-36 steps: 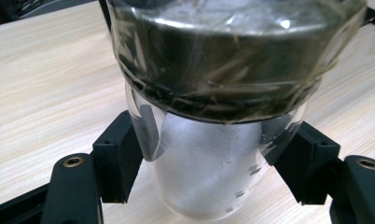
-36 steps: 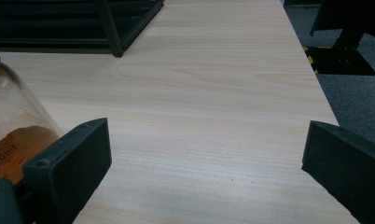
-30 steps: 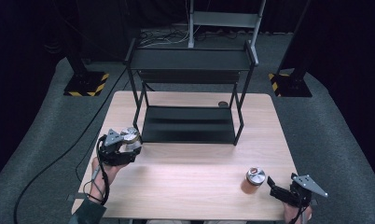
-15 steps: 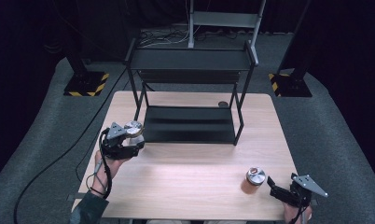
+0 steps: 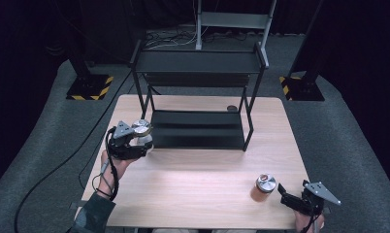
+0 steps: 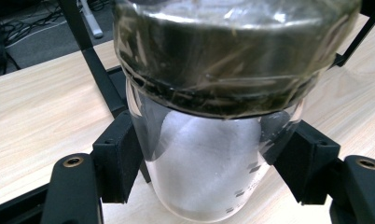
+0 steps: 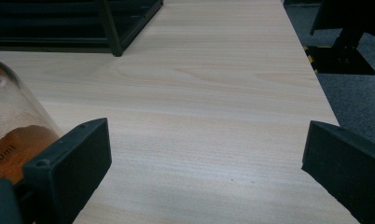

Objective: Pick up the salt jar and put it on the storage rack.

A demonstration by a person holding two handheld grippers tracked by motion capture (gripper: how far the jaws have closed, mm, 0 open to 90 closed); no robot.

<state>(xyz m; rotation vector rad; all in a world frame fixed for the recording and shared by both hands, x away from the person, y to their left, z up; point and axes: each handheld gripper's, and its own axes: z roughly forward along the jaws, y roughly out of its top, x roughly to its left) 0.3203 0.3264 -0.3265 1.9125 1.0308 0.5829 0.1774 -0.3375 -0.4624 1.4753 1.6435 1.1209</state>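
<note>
A clear glass jar [image 6: 209, 158] with white powder inside and a metal lid [image 5: 141, 128] sits between the jaws of my left gripper [image 5: 138, 145], which is shut on it just below the lid. It is held above the table's left side, close to the black rack's [image 5: 198, 128] lower shelf. A second jar [image 5: 264, 187] with orange-brown powder and a silver lid stands at the front right of the table. My right gripper [image 5: 286, 193] rests just right of that jar, open, with bare tabletop between its jaws [image 7: 202, 154]; the jar [image 7: 13, 135] shows at the left edge.
The black two-tier metal rack stands at the back middle of the wooden table [image 5: 198, 174]. A small dark round object [image 5: 232, 108] lies behind the rack's lower shelf. Yellow-and-black striped stand bases [image 5: 89, 90] sit on the grey floor behind the table.
My left gripper has lifted the white-powder jar and carried it away from the person, toward the rack. The right gripper and the orange jar have stayed put.
</note>
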